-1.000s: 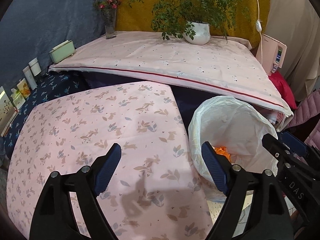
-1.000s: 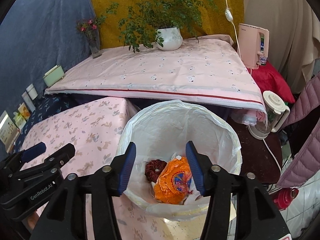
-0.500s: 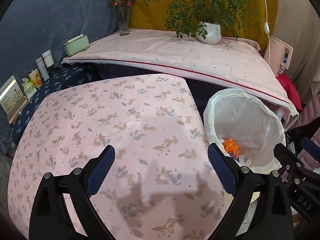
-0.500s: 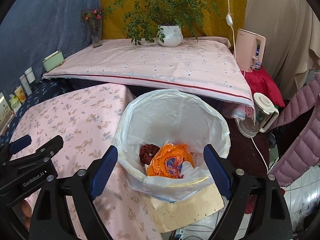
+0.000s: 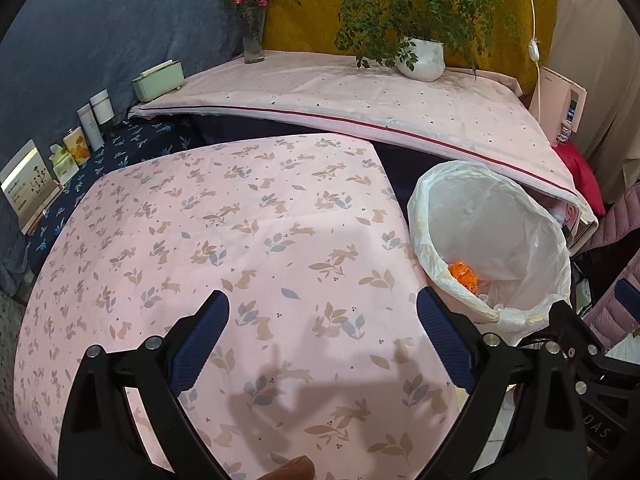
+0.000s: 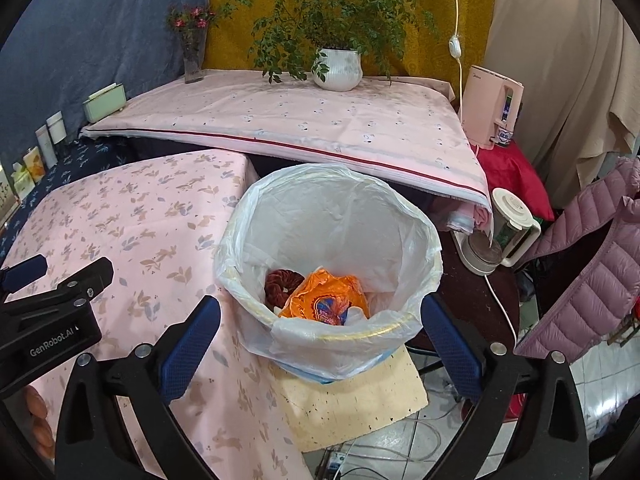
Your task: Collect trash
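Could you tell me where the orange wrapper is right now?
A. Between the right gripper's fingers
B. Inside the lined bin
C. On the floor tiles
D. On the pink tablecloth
B: the orange wrapper lies at the bottom of the bin, beside a dark red ring-shaped item.

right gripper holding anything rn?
No: in the right wrist view the right gripper has just been opening and stands wide with nothing between its pads, while the orange wrapper lies inside the trash bin.
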`<state>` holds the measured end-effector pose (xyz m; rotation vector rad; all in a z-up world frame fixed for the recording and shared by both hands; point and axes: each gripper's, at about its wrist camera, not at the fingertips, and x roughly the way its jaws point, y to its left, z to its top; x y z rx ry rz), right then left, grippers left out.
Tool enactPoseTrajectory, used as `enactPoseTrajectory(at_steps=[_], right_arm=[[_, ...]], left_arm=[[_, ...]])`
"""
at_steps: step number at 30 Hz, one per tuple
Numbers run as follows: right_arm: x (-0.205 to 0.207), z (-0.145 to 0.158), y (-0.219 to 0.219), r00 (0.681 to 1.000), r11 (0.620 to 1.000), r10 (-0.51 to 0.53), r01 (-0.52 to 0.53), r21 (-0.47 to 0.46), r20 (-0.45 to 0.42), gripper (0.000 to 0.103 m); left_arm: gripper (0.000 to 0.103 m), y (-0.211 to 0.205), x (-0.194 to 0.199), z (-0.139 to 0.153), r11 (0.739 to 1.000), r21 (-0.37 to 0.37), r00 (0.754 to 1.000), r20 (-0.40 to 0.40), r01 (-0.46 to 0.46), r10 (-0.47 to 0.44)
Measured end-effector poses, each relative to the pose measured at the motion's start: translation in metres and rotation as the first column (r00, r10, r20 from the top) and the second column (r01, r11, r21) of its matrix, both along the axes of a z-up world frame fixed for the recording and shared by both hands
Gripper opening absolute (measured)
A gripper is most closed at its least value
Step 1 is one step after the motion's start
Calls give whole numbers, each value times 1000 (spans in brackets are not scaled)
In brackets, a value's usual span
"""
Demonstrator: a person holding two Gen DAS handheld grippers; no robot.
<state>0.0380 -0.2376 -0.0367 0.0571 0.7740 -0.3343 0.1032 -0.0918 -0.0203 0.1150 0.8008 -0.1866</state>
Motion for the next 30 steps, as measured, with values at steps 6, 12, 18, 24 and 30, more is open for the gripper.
enactPoseTrajectory(at_steps=[6,12,18,24,30], right_arm=[[-6,-2,-2,1000,1000,-10,10,0,-7,96],[-12,-4,-2,1000,1000,-11,12,2,-11,96],[-15,-5,-3,1000,1000,-16,16,-1,-14,96],[-18,-7,-5,1000,1000,-22,22,-2,-19,96],[-20,-11,-6,999,1000,-25,24,-6,-33,96]], left_arm=[[90,-1,-4,-1,1000,1,1000,1,-5,5],[91,-7,-9,-3,1000,13,1000,2,4,-4],[91,-10,-12,-4,1000,16,1000,1,3,-3],[91,-12,-15,-5,1000,22,1000,-1,5,-5],[91,-16,-16,-4,1000,26,1000,-2,13,-13]])
